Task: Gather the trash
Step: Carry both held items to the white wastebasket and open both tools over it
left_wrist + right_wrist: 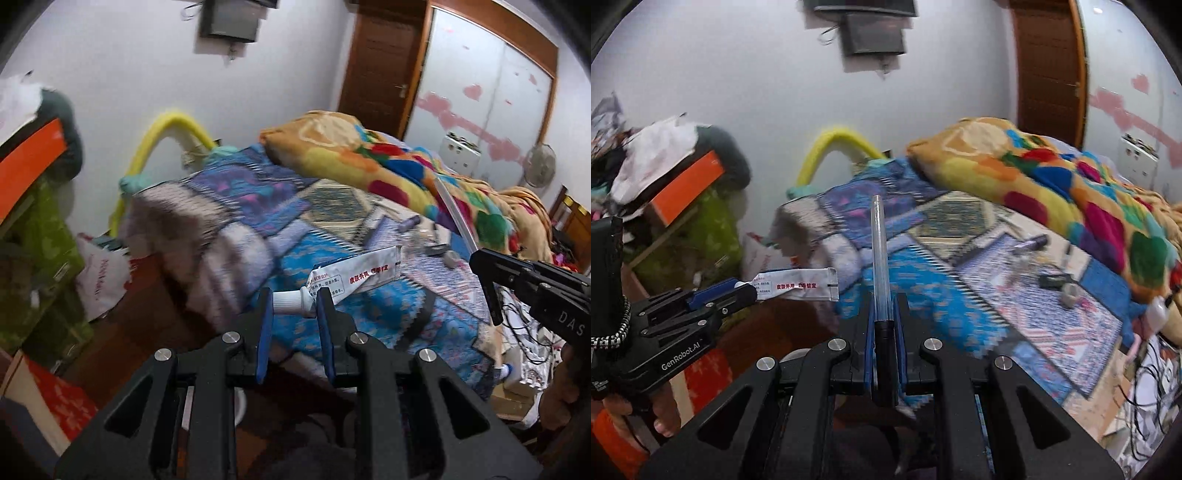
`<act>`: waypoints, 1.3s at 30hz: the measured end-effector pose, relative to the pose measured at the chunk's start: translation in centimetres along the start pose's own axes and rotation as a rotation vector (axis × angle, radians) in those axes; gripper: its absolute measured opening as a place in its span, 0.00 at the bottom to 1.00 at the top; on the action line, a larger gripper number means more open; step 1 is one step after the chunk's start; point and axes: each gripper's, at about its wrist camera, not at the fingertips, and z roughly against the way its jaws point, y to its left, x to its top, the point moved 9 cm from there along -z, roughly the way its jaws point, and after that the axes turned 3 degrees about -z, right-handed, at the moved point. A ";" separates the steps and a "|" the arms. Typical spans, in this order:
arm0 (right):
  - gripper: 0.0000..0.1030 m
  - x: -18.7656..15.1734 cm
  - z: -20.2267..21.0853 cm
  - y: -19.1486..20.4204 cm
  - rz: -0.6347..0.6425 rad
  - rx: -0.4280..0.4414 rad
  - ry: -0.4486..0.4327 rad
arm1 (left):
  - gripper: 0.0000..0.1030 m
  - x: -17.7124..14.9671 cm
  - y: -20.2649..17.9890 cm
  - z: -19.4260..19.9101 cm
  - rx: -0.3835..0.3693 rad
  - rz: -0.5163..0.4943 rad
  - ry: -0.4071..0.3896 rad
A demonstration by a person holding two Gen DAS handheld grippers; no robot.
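My left gripper (pixel 294 302) is shut on a white ointment tube (pixel 354 275) with red print, pinched at its ribbed cap end, held in the air beside the bed. The same tube (pixel 798 284) shows in the right wrist view, sticking out of the left gripper (pixel 738 291) at the left. My right gripper (pixel 885 314) is shut on a clear pen barrel (pixel 877 251) that stands straight up from its pads. The right gripper (pixel 491 284) also shows at the right edge of the left wrist view, with the pen (pixel 454 210) slanting up from it.
A bed with a patterned blue quilt (pixel 960 302) and a bright spotted blanket (pixel 1052 177) fills the right. Small items (pixel 1067 288) lie on the quilt. Cluttered shelves with an orange box (pixel 687 188) stand at the left. Cables (pixel 1156 373) hang at the bed's right side.
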 end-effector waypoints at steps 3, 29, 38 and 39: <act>0.09 -0.4 -1.8 3.0 0.031 0.039 0.028 | 0.22 -1.3 3.4 0.3 0.047 0.029 0.013; 0.09 -12.1 -21.0 16.2 0.180 0.150 0.528 | 0.22 -20.9 20.7 -10.1 0.217 0.225 0.420; 0.10 -13.4 -24.7 17.4 0.184 0.187 0.612 | 0.27 -21.8 20.1 -14.3 0.132 0.258 0.494; 0.12 -13.7 -25.0 17.6 0.192 0.191 0.624 | 0.32 -22.0 20.1 -14.7 0.123 0.263 0.511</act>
